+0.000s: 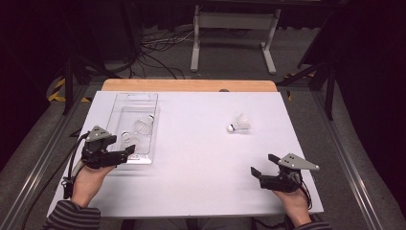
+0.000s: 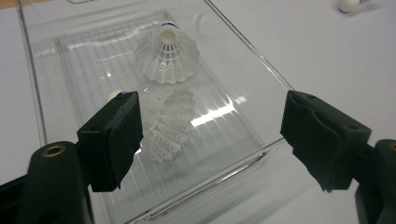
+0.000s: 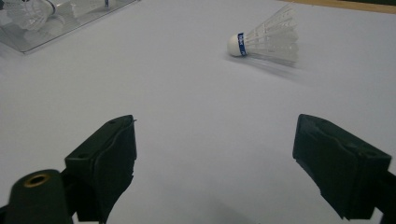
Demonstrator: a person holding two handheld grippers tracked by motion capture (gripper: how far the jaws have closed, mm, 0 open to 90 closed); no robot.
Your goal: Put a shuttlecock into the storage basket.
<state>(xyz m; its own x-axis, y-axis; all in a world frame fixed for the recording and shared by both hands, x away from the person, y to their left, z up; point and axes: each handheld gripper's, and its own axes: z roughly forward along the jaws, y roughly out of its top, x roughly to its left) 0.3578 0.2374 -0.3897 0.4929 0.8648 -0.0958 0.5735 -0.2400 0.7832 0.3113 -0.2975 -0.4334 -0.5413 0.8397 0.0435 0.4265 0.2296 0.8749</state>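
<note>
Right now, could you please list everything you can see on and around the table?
Shuttlecocks: three, white; two in the tray, one with a blue band lying loose on the table.
Tray: one, clear plastic, ribbed floor, left part of the table.
Table: one, white cover, wooden far edge.
Frame: one, pale metal, on the floor beyond.
Cables: several, on the floor beyond.
Left gripper: black, open, above the tray's near end.
Right gripper: black, open, above the table.

White table [image 1: 201, 167], clear tray [image 1: 143, 98] (ribbed), loose shuttlecock [image 1: 239, 124]
</note>
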